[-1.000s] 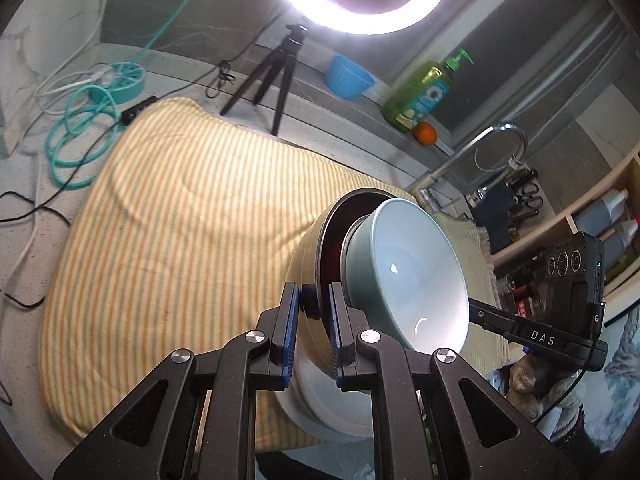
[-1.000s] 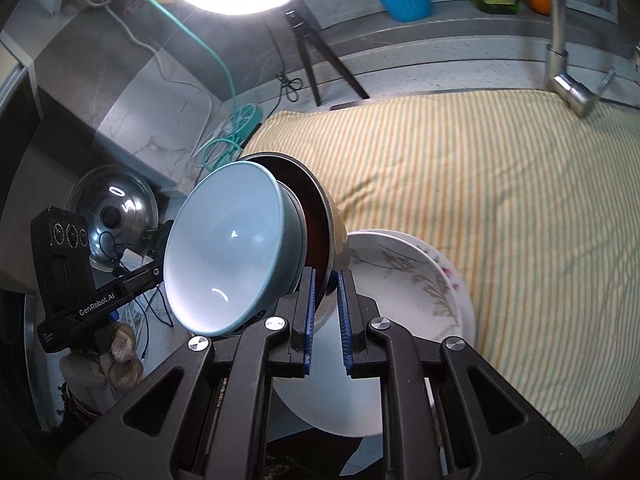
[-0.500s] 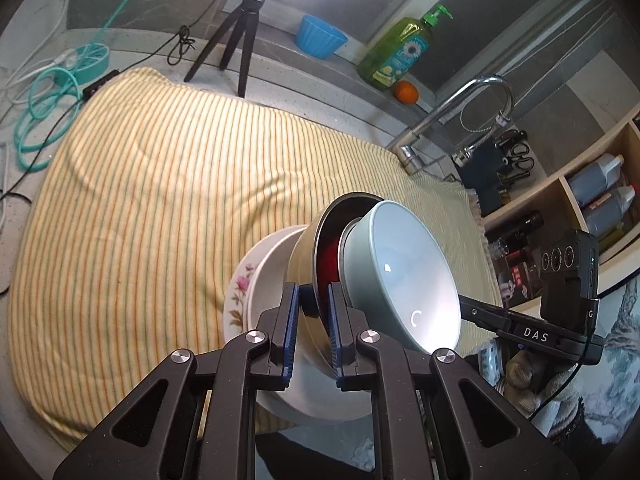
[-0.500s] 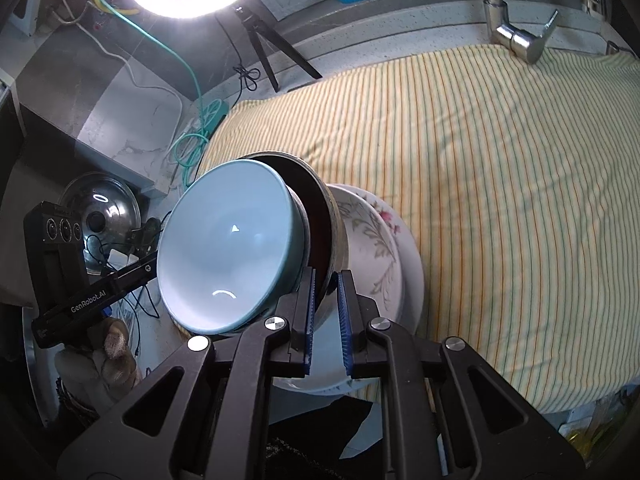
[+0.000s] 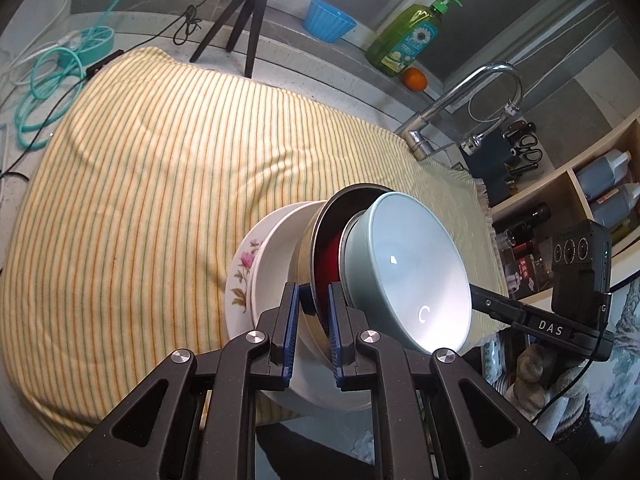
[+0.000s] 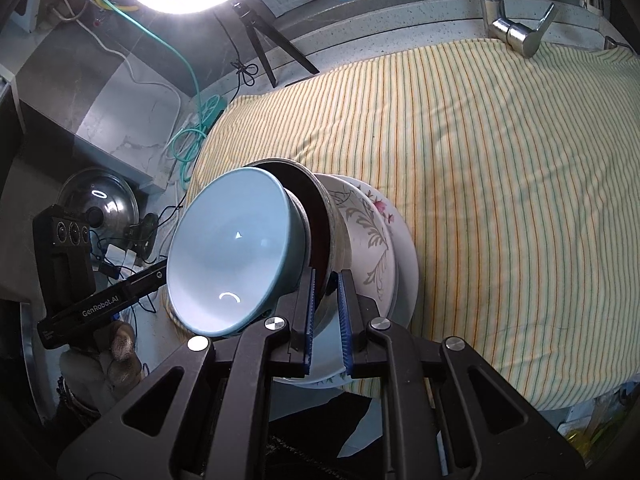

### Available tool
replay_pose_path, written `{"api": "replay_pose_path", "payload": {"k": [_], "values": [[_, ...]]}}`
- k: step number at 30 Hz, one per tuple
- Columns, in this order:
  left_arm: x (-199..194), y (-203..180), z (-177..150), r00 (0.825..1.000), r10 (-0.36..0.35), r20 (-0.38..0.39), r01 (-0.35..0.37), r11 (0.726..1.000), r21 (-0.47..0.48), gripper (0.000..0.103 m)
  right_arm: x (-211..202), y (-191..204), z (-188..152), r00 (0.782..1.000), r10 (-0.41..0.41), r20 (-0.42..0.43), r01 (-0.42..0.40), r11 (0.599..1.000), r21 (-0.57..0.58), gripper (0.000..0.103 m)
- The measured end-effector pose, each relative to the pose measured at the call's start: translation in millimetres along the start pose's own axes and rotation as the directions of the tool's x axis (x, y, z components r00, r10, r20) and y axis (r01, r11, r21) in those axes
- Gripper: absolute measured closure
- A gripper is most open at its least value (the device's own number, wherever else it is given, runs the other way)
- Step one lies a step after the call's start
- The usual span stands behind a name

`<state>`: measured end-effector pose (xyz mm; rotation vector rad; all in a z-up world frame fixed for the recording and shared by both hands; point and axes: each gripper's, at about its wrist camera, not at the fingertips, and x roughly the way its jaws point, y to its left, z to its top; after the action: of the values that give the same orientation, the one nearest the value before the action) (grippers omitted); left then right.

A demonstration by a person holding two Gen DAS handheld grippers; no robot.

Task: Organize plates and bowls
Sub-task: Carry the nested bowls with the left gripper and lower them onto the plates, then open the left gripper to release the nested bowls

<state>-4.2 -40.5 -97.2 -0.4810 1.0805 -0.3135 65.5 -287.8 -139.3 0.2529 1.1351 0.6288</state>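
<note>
A pale blue bowl [image 5: 412,276] [image 6: 236,252] sits nested in a metal bowl with a dark red inside [image 5: 324,252] [image 6: 324,236]. My left gripper [image 5: 311,320] is shut on the metal bowl's rim from one side, and my right gripper [image 6: 326,312] is shut on the rim from the opposite side. The nested bowls are tilted over a stack of white plates, the flowered plate [image 5: 244,268] [image 6: 372,232] among them, at the near edge of the striped cloth [image 5: 160,184] [image 6: 500,184]. Whether the bowls touch the plates is hidden.
A tripod [image 5: 244,20] with a ring light, a blue cup [image 5: 328,20], a green soap bottle [image 5: 408,36], an orange [image 5: 414,79] and a tap [image 5: 460,108] line the back of the counter. Teal cable coils [image 5: 44,92] lie at the left. A pot lid [image 6: 96,204] lies beside the counter.
Both grippers have carried the nested bowls forward and down over the plate stack; the plates now show more fully beneath the bowls. Both grips are unchanged.
</note>
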Motion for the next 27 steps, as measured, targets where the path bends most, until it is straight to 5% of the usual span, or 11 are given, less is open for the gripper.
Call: {"api": "replay_pose_path", "payload": {"k": [16, 27], "values": [[0, -1, -2, 1.0, 0.007, -0.009, -0.007, 1.0, 0.015, 0.089, -3, 0, -3, 1.0, -0.003, 0.001, 0.003, 1.0, -0.008, 0.09], [-5, 4, -5, 0.999, 0.037, -0.009, -0.037, 0.999, -0.009, 0.076, -17, -5, -4, 0.999, -0.018, 0.039, 0.019, 1.0, -0.022, 0.061]]}}
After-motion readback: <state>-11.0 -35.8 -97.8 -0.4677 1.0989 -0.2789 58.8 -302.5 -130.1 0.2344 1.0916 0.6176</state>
